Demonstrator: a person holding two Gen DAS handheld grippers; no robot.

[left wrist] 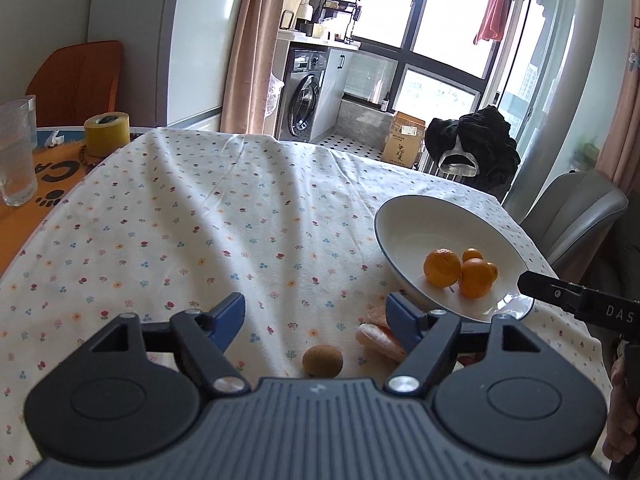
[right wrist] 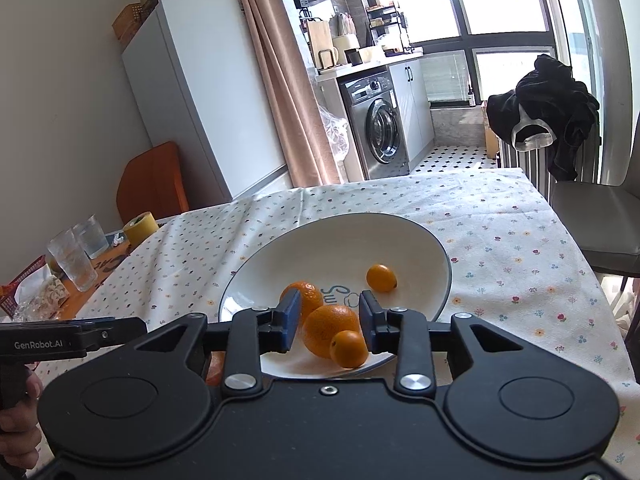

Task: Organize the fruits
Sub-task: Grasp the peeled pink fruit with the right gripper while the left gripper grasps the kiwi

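Your left gripper hangs over the near part of the flowered tablecloth with its jaws spread wide and nothing between the blue pads. The brown kiwi lies on the cloth just below that gap, close to the near edge, untouched. Just to its right, peeled orange segments rest on the cloth, partly hidden behind your right-hand finger; whether the finger touches them you cannot tell. Further right, the white bowl sits towards the right edge of the tabletop, holding two large oranges and two small ones. Your right gripper points into that bowl, jaws narrowly parted. The big orange and the small orange lie in the bowl in line with the gap, and the pads do not appear to press on either. Another small orange sits apart, further back in the bowl.
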